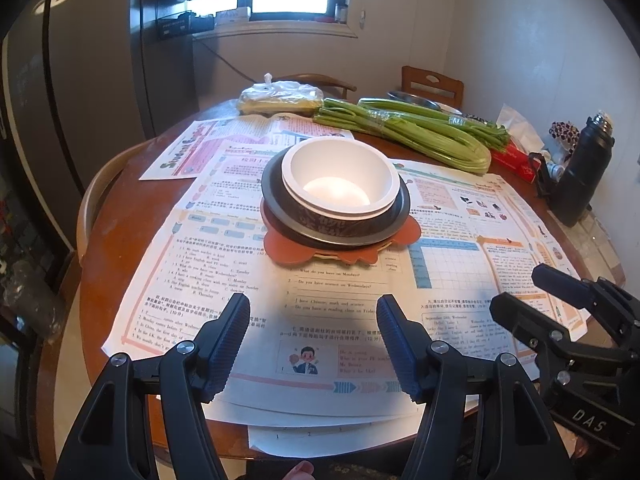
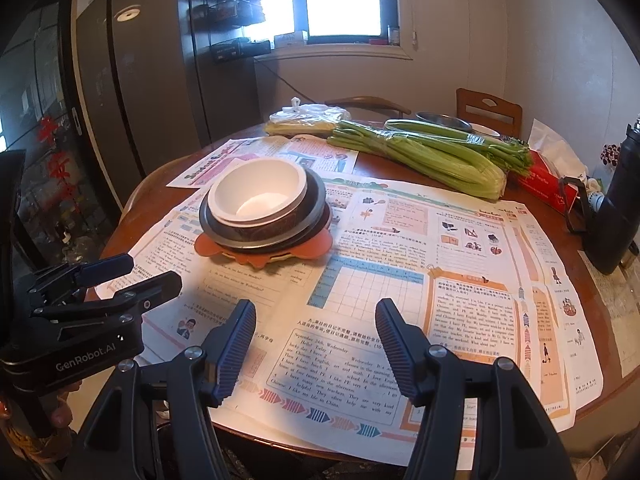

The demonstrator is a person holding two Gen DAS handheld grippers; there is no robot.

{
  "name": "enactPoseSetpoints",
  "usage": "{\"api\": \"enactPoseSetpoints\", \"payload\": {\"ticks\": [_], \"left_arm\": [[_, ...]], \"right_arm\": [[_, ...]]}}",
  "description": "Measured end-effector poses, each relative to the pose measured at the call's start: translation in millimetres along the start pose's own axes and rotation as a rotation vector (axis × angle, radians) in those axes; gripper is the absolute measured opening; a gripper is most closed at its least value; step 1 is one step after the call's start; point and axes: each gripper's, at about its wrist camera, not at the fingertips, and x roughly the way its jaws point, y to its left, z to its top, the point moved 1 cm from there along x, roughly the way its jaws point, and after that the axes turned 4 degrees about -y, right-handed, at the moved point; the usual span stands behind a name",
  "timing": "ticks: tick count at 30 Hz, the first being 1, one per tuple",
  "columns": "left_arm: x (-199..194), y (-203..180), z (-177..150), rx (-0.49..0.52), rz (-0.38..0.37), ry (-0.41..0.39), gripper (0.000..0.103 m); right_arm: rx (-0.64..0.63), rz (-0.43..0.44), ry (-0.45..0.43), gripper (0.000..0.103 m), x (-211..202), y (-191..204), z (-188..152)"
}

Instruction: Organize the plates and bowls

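A stack stands mid-table on newspapers: a white bowl (image 1: 340, 178) (image 2: 260, 196) nested in a dark patterned bowl (image 1: 340, 228) (image 2: 260, 232), on a dark plate (image 1: 276, 196) (image 2: 316, 200), on an orange scalloped plate (image 1: 288, 250) (image 2: 316, 246). My left gripper (image 1: 314, 312) (image 2: 136, 274) hovers open over the papers nearer than the stack, nothing between its fingers. My right gripper (image 2: 316, 316) (image 1: 520, 292) is open too, to the right of the left one, and holds nothing.
Celery bunches (image 1: 420, 132) (image 2: 432, 156), a bagged item (image 1: 280, 96), a metal bowl (image 2: 444, 120), a red tissue box (image 2: 548, 184) and a black flask (image 1: 584, 172) (image 2: 616, 208) crowd the far and right side. Chairs (image 1: 432, 84) stand behind the round wooden table (image 1: 116, 248).
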Motion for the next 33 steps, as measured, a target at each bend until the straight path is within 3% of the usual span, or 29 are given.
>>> {"api": "enactPoseSetpoints", "payload": {"ticks": [33], "left_arm": [[9.5, 1.9, -5.8, -0.002, -0.016, 0.029, 0.068]], "right_arm": [[-0.011, -0.003, 0.037, 0.062, 4.7, 6.6, -4.5]]}}
